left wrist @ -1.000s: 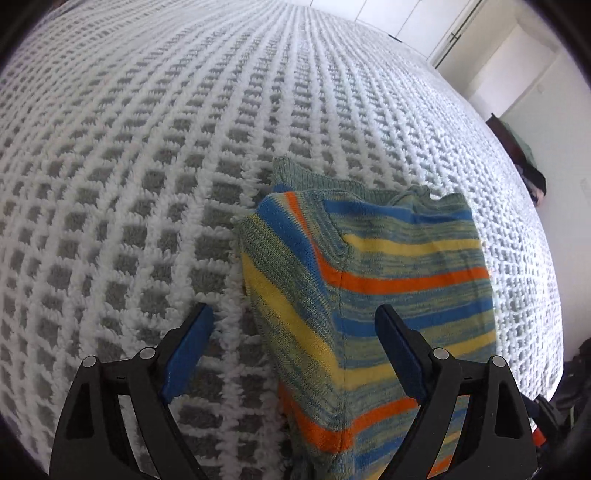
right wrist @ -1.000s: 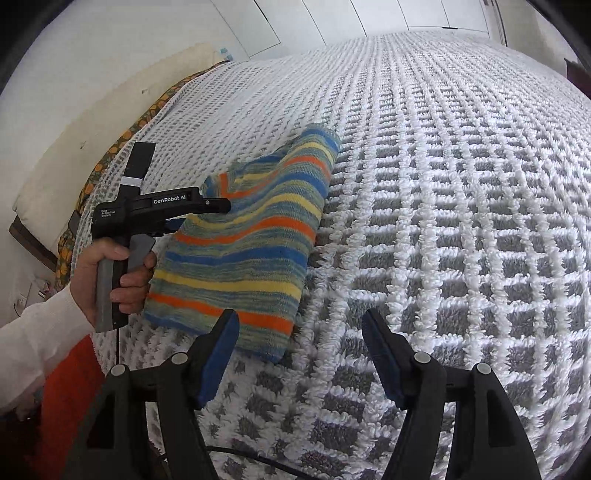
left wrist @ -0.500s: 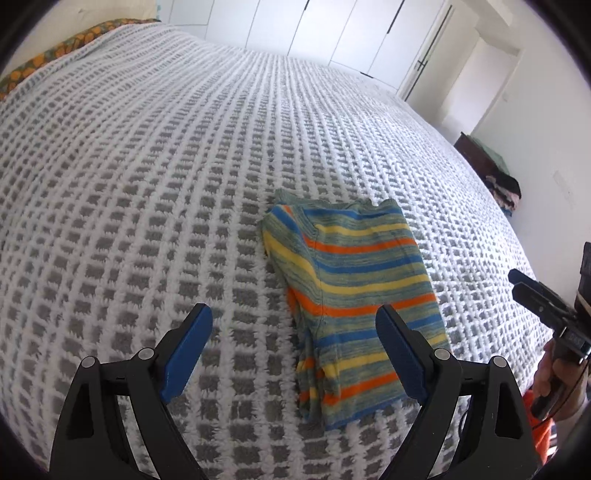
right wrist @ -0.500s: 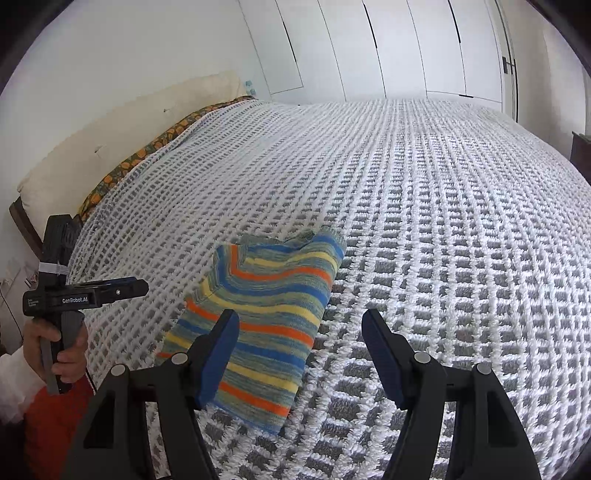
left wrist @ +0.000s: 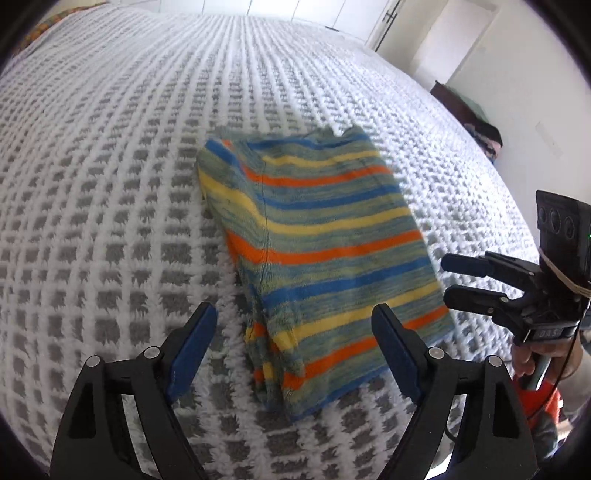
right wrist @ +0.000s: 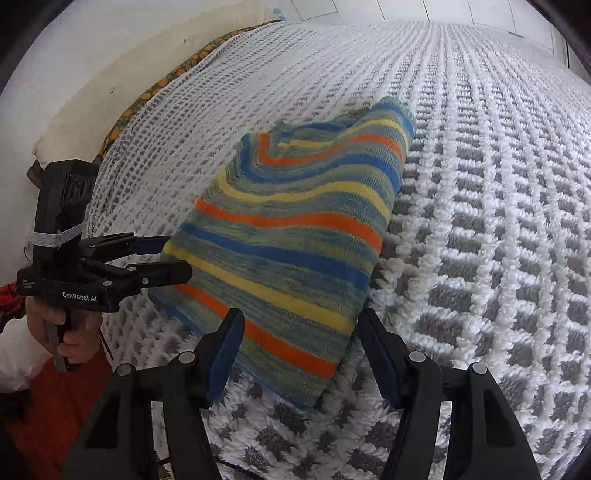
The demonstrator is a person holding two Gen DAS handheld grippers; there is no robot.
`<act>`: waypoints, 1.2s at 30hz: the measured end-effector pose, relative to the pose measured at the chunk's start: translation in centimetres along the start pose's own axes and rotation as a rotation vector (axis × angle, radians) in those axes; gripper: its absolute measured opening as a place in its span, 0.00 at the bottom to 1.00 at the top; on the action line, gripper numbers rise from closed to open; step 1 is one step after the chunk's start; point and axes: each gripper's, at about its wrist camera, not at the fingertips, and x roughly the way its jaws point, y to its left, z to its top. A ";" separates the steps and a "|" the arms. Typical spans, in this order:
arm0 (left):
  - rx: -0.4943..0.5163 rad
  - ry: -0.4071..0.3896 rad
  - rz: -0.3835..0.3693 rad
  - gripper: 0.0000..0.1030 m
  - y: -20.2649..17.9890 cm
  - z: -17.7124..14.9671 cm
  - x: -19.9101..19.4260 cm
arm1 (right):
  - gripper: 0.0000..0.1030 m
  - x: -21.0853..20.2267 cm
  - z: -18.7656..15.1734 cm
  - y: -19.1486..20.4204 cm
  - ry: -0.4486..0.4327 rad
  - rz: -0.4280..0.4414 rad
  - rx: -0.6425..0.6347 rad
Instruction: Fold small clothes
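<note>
Bedspread (left wrist: 110,184) lies bare around folded striped garment (left wrist: 325,258); left jaws spread, right jaws closing, empty.

A folded striped garment (left wrist: 321,254), in bands of blue, yellow, orange and grey-green, lies flat on a white and grey waffle-textured bedspread (left wrist: 110,177) that fills most of the view. In the foreground, the left gripper (left wrist: 295,339) hangs above the garment's near edge, its two blue-padded jaws spread wide, with nothing between them but the fabric below. At the right edge, the right gripper (left wrist: 448,282) reaches in sideways, its jaws closing, tips just beside the garment's right edge and holding nothing. A hand (left wrist: 543,360) grips its handle. White cupboard doors (left wrist: 332,11) line the far wall.
</note>
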 end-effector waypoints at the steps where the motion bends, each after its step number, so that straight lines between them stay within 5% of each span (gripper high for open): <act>1: 0.000 -0.037 -0.013 0.89 -0.1 1.1 -0.7 | 0.63 -1.1 1.2 0.1 -0.031 0.013 -0.007; 6: -0.002 -0.038 0.019 0.89 0.9 5.8 3.0 | 0.63 -1.9 8.1 -0.3 -0.113 0.007 -0.060; 11: -0.097 0.152 0.098 0.87 5.1 5.6 10.8 | 0.63 6.6 10.5 -3.7 0.050 -0.009 0.036; 17: -0.047 0.050 0.054 0.87 3.5 5.1 5.8 | 0.63 5.5 10.7 -2.0 0.010 -0.045 -0.005; 23: -0.057 0.022 0.081 0.90 3.9 -0.5 1.9 | 0.68 -0.4 5.3 1.2 -0.064 0.021 -0.041; 26: -0.038 0.124 0.155 0.89 4.0 -2.7 4.1 | 0.70 2.8 0.8 1.5 0.046 0.003 -0.025; 28: -0.037 0.099 0.169 0.87 3.3 -2.5 2.7 | 0.70 4.8 -1.1 1.5 0.091 -0.063 -0.024; 36: 0.000 -0.004 0.360 0.90 0.9 -1.5 -3.9 | 0.76 -4.5 -1.6 4.9 -0.214 -0.083 0.096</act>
